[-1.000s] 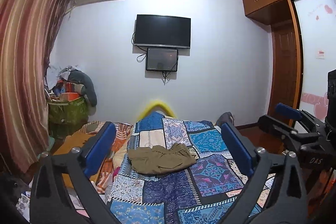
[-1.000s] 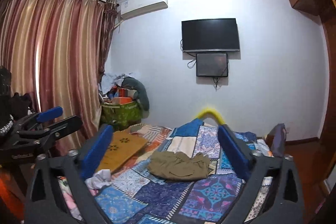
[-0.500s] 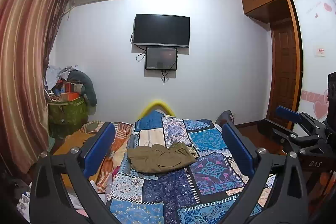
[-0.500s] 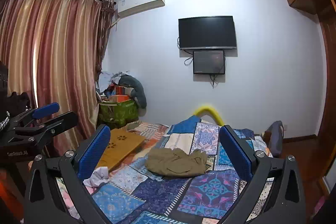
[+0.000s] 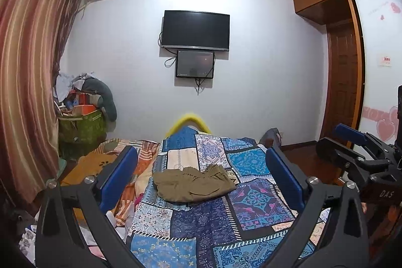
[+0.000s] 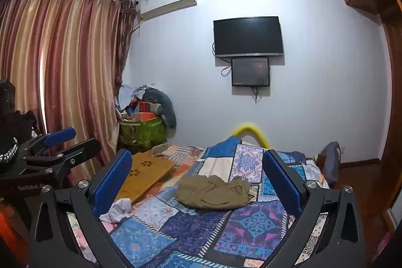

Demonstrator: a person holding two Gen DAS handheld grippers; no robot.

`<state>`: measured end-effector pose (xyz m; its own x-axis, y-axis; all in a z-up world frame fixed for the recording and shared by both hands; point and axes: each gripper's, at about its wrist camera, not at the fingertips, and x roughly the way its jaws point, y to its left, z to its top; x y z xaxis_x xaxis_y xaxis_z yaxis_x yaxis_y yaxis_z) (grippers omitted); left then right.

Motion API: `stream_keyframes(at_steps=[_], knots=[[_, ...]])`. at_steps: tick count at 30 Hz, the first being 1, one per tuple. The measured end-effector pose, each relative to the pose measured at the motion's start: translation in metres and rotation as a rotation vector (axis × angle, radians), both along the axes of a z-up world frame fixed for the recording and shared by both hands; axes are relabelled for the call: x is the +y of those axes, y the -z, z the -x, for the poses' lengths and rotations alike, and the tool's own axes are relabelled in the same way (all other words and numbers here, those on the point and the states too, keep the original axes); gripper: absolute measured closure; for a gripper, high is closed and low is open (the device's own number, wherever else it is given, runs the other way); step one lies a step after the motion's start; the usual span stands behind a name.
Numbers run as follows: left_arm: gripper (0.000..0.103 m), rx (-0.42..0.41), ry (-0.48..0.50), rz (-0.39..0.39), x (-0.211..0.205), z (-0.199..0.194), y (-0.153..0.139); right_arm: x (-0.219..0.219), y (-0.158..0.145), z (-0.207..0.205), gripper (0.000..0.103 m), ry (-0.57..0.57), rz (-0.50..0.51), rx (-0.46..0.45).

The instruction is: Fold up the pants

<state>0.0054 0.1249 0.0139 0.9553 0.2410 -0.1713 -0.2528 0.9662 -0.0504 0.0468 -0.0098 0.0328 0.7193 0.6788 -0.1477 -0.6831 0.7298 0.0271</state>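
Little shifted since a second before: both views tipped slightly, pants (image 5: pixel 193 186) unmoved on the patchwork quilt (image 5: pixel 201 222). Left gripper (image 5: pixel 201 175) spread wide, holding nothing; right gripper (image 6: pixel 198 177) likewise (neither clearly nearer). Straight ahead of both, well apart, crumpled, long axis running left-right across the quilt.

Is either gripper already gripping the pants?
No, the olive pants lie bunched on the patchwork quilt, with the left gripper and right gripper both open and clear of them.
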Motion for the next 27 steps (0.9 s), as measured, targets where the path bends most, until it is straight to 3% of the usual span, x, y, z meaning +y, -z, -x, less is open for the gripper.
stream_keyframes(at_steps=[27], knots=[[0.000, 0.026, 0.013, 0.007, 0.002, -0.011, 0.004, -0.002, 0.001, -0.005, 0.000, 0.009, 0.000, 0.021]])
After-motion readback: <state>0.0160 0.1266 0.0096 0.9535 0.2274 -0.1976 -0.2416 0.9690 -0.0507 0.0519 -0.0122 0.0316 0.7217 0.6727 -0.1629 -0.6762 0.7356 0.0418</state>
